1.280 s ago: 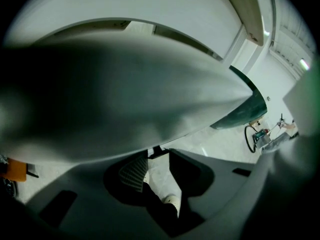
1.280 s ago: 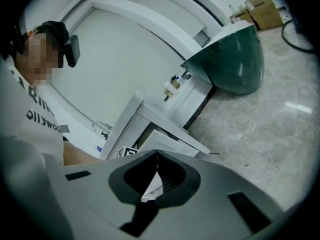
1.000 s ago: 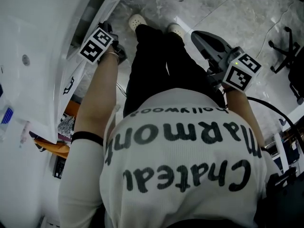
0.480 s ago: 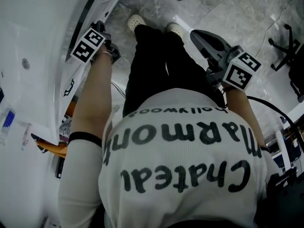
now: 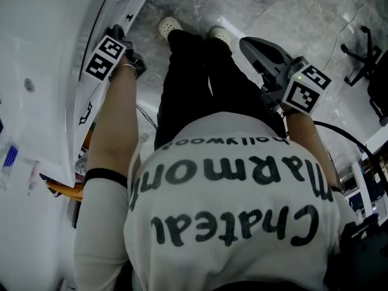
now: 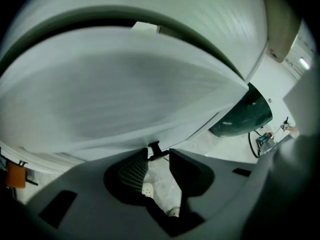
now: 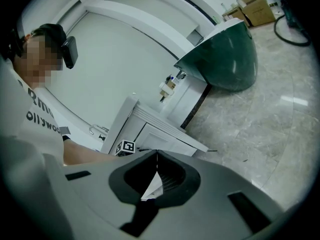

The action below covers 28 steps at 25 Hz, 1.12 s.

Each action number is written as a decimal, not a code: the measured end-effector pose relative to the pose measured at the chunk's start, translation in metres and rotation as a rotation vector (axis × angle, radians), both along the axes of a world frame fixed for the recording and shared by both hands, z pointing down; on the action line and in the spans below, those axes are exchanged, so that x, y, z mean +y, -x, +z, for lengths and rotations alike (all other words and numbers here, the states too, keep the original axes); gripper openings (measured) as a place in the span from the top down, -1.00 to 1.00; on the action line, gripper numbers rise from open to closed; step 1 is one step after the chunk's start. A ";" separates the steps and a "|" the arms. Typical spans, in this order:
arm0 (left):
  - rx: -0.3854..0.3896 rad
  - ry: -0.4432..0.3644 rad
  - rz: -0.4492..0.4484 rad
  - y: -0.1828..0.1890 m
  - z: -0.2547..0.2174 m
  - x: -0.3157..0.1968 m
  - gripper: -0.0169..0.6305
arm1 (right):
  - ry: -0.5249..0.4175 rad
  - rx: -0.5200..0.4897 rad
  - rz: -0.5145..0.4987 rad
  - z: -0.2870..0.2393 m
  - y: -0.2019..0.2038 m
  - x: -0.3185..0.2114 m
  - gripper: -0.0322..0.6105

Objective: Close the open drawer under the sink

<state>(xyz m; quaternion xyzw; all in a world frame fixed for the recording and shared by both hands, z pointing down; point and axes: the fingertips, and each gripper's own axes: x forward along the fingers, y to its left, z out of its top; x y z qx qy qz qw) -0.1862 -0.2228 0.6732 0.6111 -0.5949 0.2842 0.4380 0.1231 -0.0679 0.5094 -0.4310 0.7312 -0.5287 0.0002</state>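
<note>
Left claw is down at the white panelled drawer front, under the glossy white sink top, and it points steeply downward. From its own view I see the two ribbed jaws standing apart and gripping nothing. The drawer's broad white face fills the picture just ahead, and a small dark handle-like piece sits at the gap between the tips. I cannot tell whether the pads touch that piece. Right claw hangs over the grey marble floor, well apart from the cabinet, with its jaws closed tip to tip on nothing.

From above, the drawer does not look home yet. An orange object and some printed papers show in the gap below the sink's edge. So I judge the step in hand to be the push.

To do it well I would not clamp anything. The open tips can bear flat on the front, near its middle, so the drawer does not twist on its runners. Because the claw is angled so far down, the force should go along the line of the drawer's travel and not into the floor. I would press evenly, ease off near the end to avoid a slam, and watch that the papers do not ride up and jam the top edge.
</note>
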 end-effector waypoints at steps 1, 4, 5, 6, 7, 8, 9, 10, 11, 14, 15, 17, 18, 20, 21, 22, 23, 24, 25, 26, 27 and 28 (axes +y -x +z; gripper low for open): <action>-0.010 -0.016 -0.025 0.000 0.000 0.000 0.54 | 0.000 0.002 -0.001 0.000 0.000 0.001 0.87; -0.022 -0.062 -0.104 0.001 -0.001 -0.002 0.54 | 0.004 0.006 0.009 0.001 -0.004 0.002 0.87; -0.014 -0.069 -0.132 0.001 -0.001 -0.004 0.53 | 0.006 0.007 0.012 0.002 -0.005 0.003 0.87; -0.001 -0.071 -0.164 0.003 -0.001 -0.005 0.52 | 0.009 0.009 0.012 0.002 -0.006 0.004 0.87; 0.010 -0.069 -0.195 0.006 -0.001 -0.007 0.51 | 0.013 0.012 0.012 0.002 -0.007 0.006 0.87; 0.014 -0.063 -0.219 0.009 -0.001 -0.009 0.51 | 0.018 0.015 0.012 0.003 -0.008 0.008 0.87; 0.015 -0.056 -0.238 0.011 0.000 -0.010 0.51 | 0.022 0.017 0.015 0.004 -0.009 0.010 0.87; 0.016 -0.051 -0.252 0.012 0.000 -0.011 0.51 | 0.026 0.017 0.021 0.005 -0.011 0.011 0.87; 0.016 -0.050 -0.260 0.012 0.001 -0.011 0.51 | 0.028 0.016 0.027 0.006 -0.012 0.012 0.87; 0.011 -0.056 -0.261 0.011 0.000 -0.010 0.51 | 0.027 0.009 0.033 0.006 -0.012 0.012 0.87; 0.009 -0.058 -0.261 0.011 0.000 -0.011 0.51 | 0.026 0.007 0.031 0.006 -0.011 0.013 0.87; 0.015 -0.056 -0.268 0.011 0.000 -0.011 0.51 | 0.026 0.005 0.026 0.007 -0.010 0.014 0.87; 0.025 -0.053 -0.276 0.011 0.000 -0.011 0.51 | 0.028 0.004 0.026 0.008 -0.010 0.015 0.87; 0.060 -0.047 -0.290 0.011 0.000 -0.011 0.51 | 0.035 0.003 0.023 0.009 -0.010 0.017 0.87; 0.078 -0.046 -0.296 0.011 0.000 -0.011 0.51 | 0.039 0.005 0.020 0.010 -0.010 0.018 0.87; 0.095 -0.044 -0.303 0.011 0.001 -0.011 0.51 | 0.042 0.006 0.018 0.011 -0.010 0.019 0.87; 0.106 -0.044 -0.309 0.012 0.001 -0.011 0.51 | 0.044 0.006 0.017 0.012 -0.010 0.019 0.87; 0.114 -0.045 -0.312 0.012 0.001 -0.012 0.51 | 0.043 0.006 0.017 0.012 -0.009 0.019 0.87; 0.118 -0.047 -0.313 0.013 0.002 -0.013 0.51 | 0.042 0.005 0.015 0.012 -0.009 0.018 0.87; 0.119 -0.051 -0.312 0.013 0.001 -0.013 0.51 | 0.040 0.005 0.013 0.012 -0.008 0.018 0.87; 0.120 -0.056 -0.310 0.013 0.002 -0.014 0.51 | 0.040 0.005 0.009 0.012 -0.008 0.019 0.87; 0.120 -0.060 -0.308 0.013 0.002 -0.014 0.51 | 0.041 0.006 0.005 0.013 -0.008 0.019 0.87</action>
